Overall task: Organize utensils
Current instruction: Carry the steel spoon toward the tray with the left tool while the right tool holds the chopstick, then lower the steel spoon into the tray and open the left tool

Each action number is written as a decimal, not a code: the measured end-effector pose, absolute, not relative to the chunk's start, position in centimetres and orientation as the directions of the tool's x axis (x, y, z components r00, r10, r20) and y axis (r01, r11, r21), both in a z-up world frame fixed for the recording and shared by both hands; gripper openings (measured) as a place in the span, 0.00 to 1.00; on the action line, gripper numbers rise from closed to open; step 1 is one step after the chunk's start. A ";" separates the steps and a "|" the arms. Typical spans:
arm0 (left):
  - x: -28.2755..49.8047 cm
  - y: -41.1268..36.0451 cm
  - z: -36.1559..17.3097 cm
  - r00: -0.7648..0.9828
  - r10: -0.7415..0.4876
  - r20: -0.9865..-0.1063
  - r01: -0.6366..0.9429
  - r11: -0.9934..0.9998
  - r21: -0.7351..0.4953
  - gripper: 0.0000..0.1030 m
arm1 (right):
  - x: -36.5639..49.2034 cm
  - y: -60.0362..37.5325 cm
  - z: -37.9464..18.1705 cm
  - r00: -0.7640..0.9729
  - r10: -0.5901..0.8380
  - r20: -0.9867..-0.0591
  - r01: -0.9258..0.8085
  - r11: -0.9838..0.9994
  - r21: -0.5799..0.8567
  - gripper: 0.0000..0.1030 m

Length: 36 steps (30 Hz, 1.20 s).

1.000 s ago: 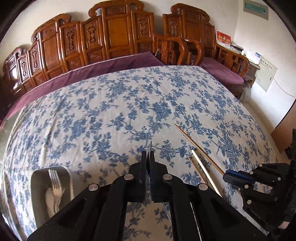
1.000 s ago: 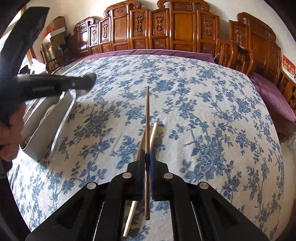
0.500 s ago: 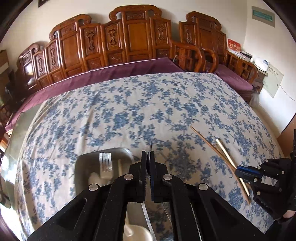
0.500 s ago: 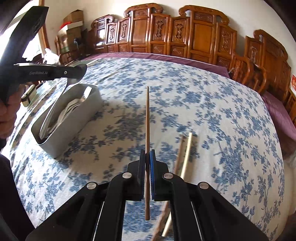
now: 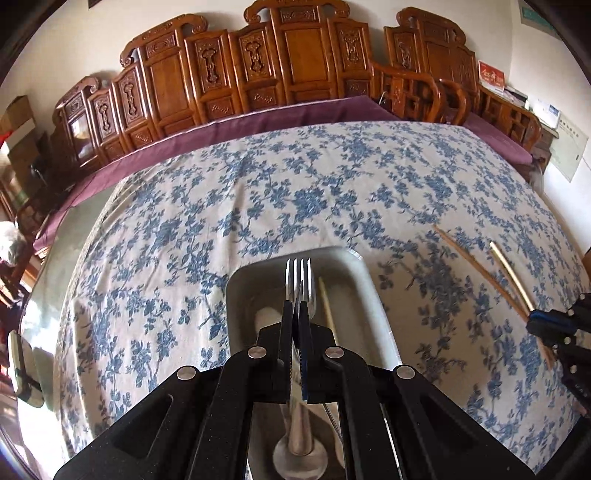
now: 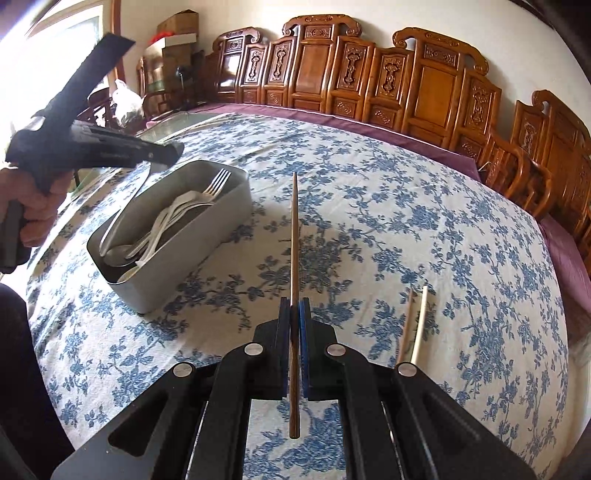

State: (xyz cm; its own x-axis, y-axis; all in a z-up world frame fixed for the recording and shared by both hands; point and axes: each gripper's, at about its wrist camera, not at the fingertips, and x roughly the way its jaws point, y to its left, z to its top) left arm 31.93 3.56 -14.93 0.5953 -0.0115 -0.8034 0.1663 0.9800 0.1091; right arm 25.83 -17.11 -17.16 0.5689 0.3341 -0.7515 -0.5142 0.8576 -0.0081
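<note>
My left gripper (image 5: 298, 314) is shut on a thin metal utensil, a knife by its narrow blade (image 5: 297, 295), and hovers over the grey metal utensil box (image 5: 362, 280). The box holds a fork (image 5: 298, 275), a pale chopstick (image 5: 327, 306) and white spoons (image 6: 162, 229). My right gripper (image 6: 294, 314) is shut on a brown chopstick (image 6: 294, 236) held above the cloth, to the right of the box (image 6: 192, 258). A brown chopstick (image 6: 405, 325) and a pale chopstick (image 6: 420, 321) lie on the table right of it.
The table wears a blue floral cloth (image 5: 295, 192). Carved wooden chairs (image 5: 288, 62) line its far side. The left gripper shows at the left of the right wrist view (image 6: 162, 153). Boxes (image 6: 177, 33) stand in the back corner.
My left gripper has moved left until it is over the box. My right gripper has lifted the brown chopstick and swung left toward the box, leaving two chopsticks on the cloth.
</note>
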 end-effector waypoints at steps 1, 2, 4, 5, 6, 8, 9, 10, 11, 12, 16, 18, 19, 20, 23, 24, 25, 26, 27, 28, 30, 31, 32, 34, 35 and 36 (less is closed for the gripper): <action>31.9 3.8 -15.3 0.592 -0.009 -0.806 0.165 0.980 0.110 0.02 | 25.7 -16.8 -17.1 0.569 0.334 -0.752 -0.517 0.856 -0.011 0.06; 31.9 4.0 -15.7 0.587 -0.007 -0.810 0.161 0.981 0.108 0.02 | 25.6 -16.6 -17.1 0.569 0.333 -0.752 -0.519 0.855 -0.014 0.06; 32.0 4.3 -16.5 0.578 -0.004 -0.816 0.155 0.982 0.105 0.02 | 25.4 -16.1 -17.1 0.568 0.332 -0.753 -0.526 0.850 -0.022 0.06; 32.0 4.5 -17.0 0.574 -0.003 -0.819 0.153 0.983 0.104 0.02 | 25.3 -15.9 -17.1 0.568 0.332 -0.753 -0.528 0.849 -0.025 0.06; 32.0 4.6 -17.4 0.570 -0.002 -0.822 0.152 0.983 0.103 0.02 | 25.2 -15.7 -17.2 0.567 0.332 -0.754 -0.531 0.847 -0.026 0.06; 32.0 4.7 -18.2 0.562 -0.004 -0.827 0.151 0.984 0.098 0.02 | 25.0 -15.3 -17.3 0.564 0.330 -0.757 -0.533 0.846 -0.028 0.06; 32.0 4.9 -18.6 0.559 -0.006 -0.829 0.149 0.984 0.093 0.02 | 24.9 -15.2 -17.4 0.564 0.329 -0.758 -0.533 0.846 -0.029 0.06; 32.1 5.0 -18.9 0.556 -0.011 -0.831 0.146 0.986 0.085 0.02 | 24.9 -15.1 -17.5 0.562 0.328 -0.760 -0.533 0.846 -0.029 0.06; 32.1 5.1 -19.2 0.553 -0.017 -0.833 0.145 0.986 0.076 0.02 | 24.9 -14.9 -17.5 0.560 0.328 -0.761 -0.533 0.846 -0.027 0.06; 32.0 5.2 -19.3 0.552 -0.022 -0.833 0.144 0.987 0.070 0.02 | 24.9 -14.8 -17.6 0.559 0.329 -0.761 -0.532 0.846 -0.026 0.06; 31.9 5.3 -19.5 0.557 -0.042 -0.829 0.146 0.988 0.048 0.02 | 25.0 -14.5 -17.5 0.559 0.331 -0.760 -0.532 0.847 -0.023 0.06; 31.8 5.3 -19.4 0.561 -0.054 -0.826 0.147 0.989 0.035 0.02 | 25.0 -14.2 -17.5 0.556 0.333 -0.761 -0.533 0.846 -0.020 0.06; 31.8 5.4 -19.4 0.562 -0.058 -0.825 0.146 0.989 0.030 0.02 | 25.0 -14.0 -17.6 0.555 0.334 -0.762 -0.534 0.845 -0.018 0.06; 31.7 5.5 -19.3 0.563 -0.064 -0.824 0.145 0.989 0.022 0.02 | 25.0 -13.8 -17.6 0.556 0.335 -0.761 -0.534 0.846 -0.018 0.06; 31.7 5.8 -19.3 0.564 -0.072 -0.823 0.136 0.991 0.006 0.02 | 25.1 -13.4 -17.4 0.553 0.344 -0.759 -0.534 0.845 -0.006 0.06; 31.7 5.9 -19.1 0.566 -0.070 -0.821 0.129 0.992 0.005 0.04 | 25.1 -13.3 -17.4 0.553 0.346 -0.758 -0.534 0.845 -0.005 0.06; 31.7 6.0 -18.9 0.570 -0.070 -0.818 0.126 0.992 0.003 0.08 | 25.1 -13.2 -17.3 0.554 0.348 -0.756 -0.533 0.846 -0.002 0.06; 31.6 6.1 -18.7 0.577 -0.068 -0.814 0.121 0.993 0.003 0.12 | 25.1 -13.0 -17.2 0.553 0.351 -0.755 -0.533 0.846 0.003 0.06; 31.4 6.3 -18.3 0.586 -0.067 -0.807 0.114 0.994 0.000 0.20 | 25.1 -12.8 -17.1 0.555 0.353 -0.753 -0.533 0.846 0.004 0.06; 31.3 6.5 -18.1 0.592 -0.068 -0.803 0.110 0.994 -0.003 0.25 | 25.1 -12.6 -17.0 0.556 0.356 -0.751 -0.534 0.846 0.005 0.06; 30.9 7.0 -17.4 0.608 -0.066 -0.791 0.096 0.995 -0.009 0.26 | 24.9 -12.0 -16.6 0.556 0.362 -0.748 -0.538 0.843 0.008 0.06; 30.8 7.2 -17.2 0.612 -0.066 -0.788 0.091 0.996 -0.013 0.30 | 24.8 -11.6 -16.4 0.558 0.366 -0.745 -0.543 0.840 0.006 0.06; 30.7 7.5 -16.9 0.618 -0.063 -0.784 0.083 0.996 -0.015 0.32 | 24.7 -11.2 -16.2 0.559 0.369 -0.742 -0.544 0.839 0.008 0.06; 30.3 8.0 -16.4 0.630 -0.054 -0.775 0.067 0.998 -0.015 0.42 | 24.6 -10.5 -15.9 0.555 0.382 -0.739 -0.549 0.835 0.020 0.06; 30.1 8.2 -16.2 0.634 -0.048 -0.772 0.059 0.998 -0.013 0.44 | 24.6 -10.2 -15.8 0.553 0.387 -0.738 -0.550 0.835 0.026 0.06; 29.9 8.5 -16.0 0.637 -0.044 -0.770 0.053 0.998 -0.013 0.46 | 24.7 -9.7 -15.7 0.549 0.397 -0.735 -0.551 0.834 0.039 0.06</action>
State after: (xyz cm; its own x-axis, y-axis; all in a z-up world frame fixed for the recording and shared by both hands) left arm 29.95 8.50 -15.96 0.6368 -0.0441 -0.7698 0.0535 0.9985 -0.0130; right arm 24.68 -9.66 -15.67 0.5494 0.3974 -0.7350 -0.5511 0.8335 0.0387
